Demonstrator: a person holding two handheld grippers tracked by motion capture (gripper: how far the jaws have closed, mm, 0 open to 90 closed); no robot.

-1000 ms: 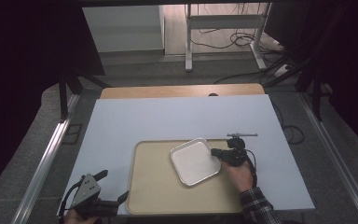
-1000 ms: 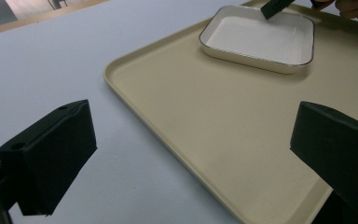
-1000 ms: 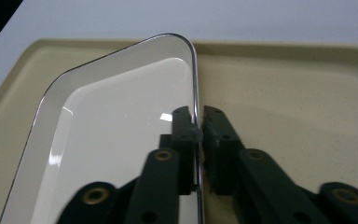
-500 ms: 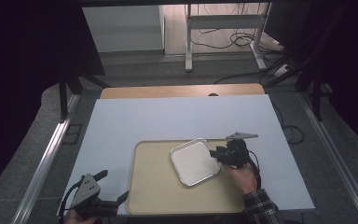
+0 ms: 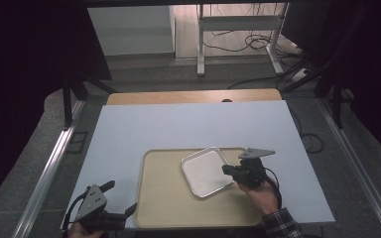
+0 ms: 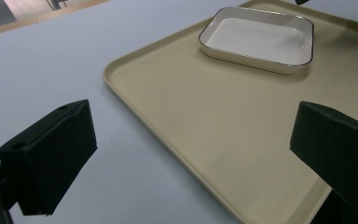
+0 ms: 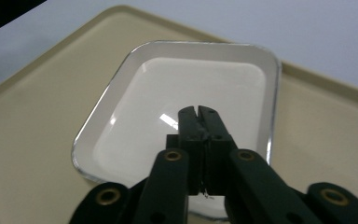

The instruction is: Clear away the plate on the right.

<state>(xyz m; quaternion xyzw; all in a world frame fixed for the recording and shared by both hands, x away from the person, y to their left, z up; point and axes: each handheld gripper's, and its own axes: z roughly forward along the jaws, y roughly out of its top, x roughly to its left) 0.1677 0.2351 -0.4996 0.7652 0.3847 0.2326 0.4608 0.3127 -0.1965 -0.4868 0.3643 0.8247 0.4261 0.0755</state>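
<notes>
A white square dish (image 5: pixel 203 172) with a thin dark rim lies in the right half of a beige tray (image 5: pixel 163 198). My right gripper (image 5: pixel 226 171) reaches in from the dish's right side, its jaws pressed together on the dish's near rim. In the right gripper view the closed jaw tips (image 7: pixel 199 112) lie over the dish (image 7: pixel 182 93) and hide its near edge. My left gripper (image 5: pixel 121 197) is at the table's front left, open, beside the tray's front left corner. Between its wide-apart pads (image 6: pixel 51 154) I see the tray (image 6: pixel 214 121) and the dish (image 6: pixel 258 39) farther off.
The tray rests on a pale blue table sheet (image 5: pixel 188 124), with a wooden board (image 5: pixel 193 95) along its far edge. Metal rails (image 5: pixel 54 163) run down both sides. Cables lie on the floor beyond.
My right gripper has shifted slightly left and toward the person at the dish's right edge. The dish has turned a little. The left gripper has stayed put.
</notes>
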